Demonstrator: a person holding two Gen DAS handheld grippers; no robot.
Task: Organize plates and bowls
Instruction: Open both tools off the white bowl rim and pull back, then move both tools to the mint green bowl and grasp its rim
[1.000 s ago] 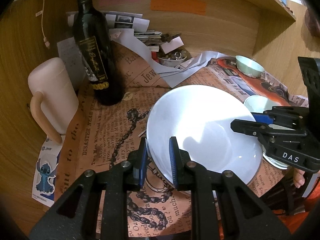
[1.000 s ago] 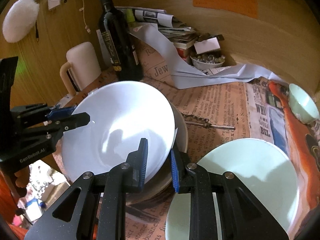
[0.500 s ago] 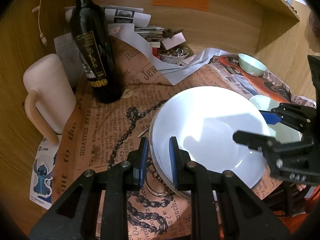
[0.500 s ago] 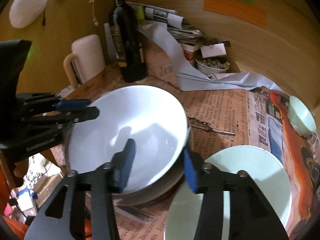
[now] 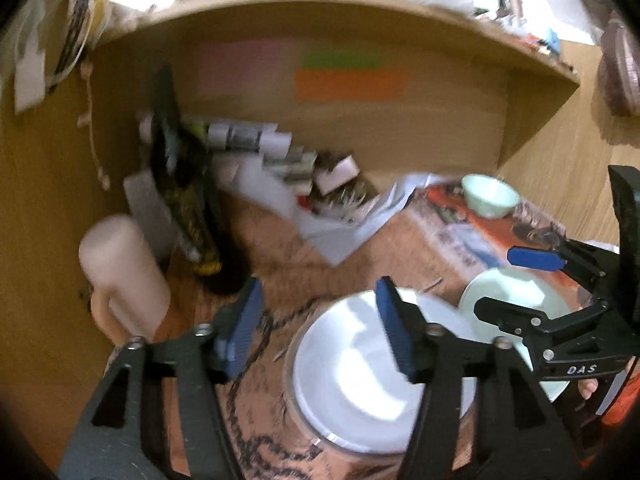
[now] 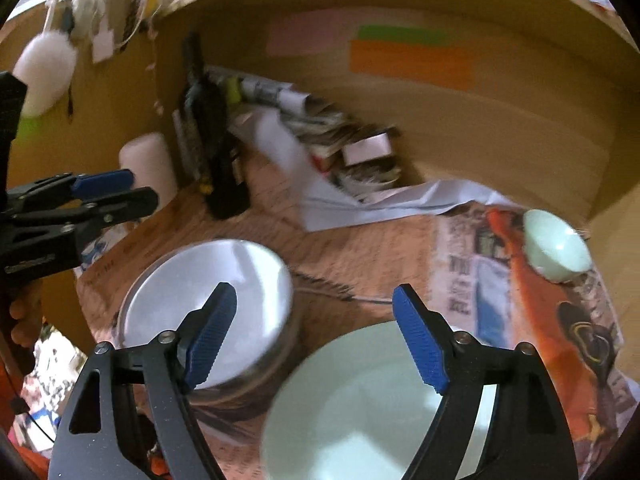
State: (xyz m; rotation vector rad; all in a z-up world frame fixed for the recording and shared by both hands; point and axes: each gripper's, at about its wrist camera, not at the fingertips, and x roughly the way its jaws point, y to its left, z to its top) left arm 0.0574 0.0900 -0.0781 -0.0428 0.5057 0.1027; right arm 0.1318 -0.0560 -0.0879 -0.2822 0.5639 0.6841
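Observation:
A white plate (image 5: 360,376) (image 6: 208,300) lies on top of another dish on the newspaper-covered table. My left gripper (image 5: 318,324) hangs above its left rim; its jaws are opening and nothing is between them. My right gripper (image 6: 314,312) is above the gap between the white plate and a pale green plate (image 6: 360,400) (image 5: 520,292). Its jaws are also opening, with nothing between them. A small pale green bowl (image 6: 556,244) (image 5: 490,196) sits at the far right. Each gripper shows in the other's view: the right gripper (image 5: 500,284) and the left gripper (image 6: 136,190).
A dark wine bottle (image 5: 188,200) and a pink mug (image 5: 120,272) stand at the back left. Loose papers and a small dish of odds and ends (image 5: 336,188) lie against the wooden back wall. A shelf (image 5: 320,8) runs overhead.
Both grippers were shut on opposite rims of the white plate. They have let go, opened and risen, and the plate now rests on the dish beneath it.

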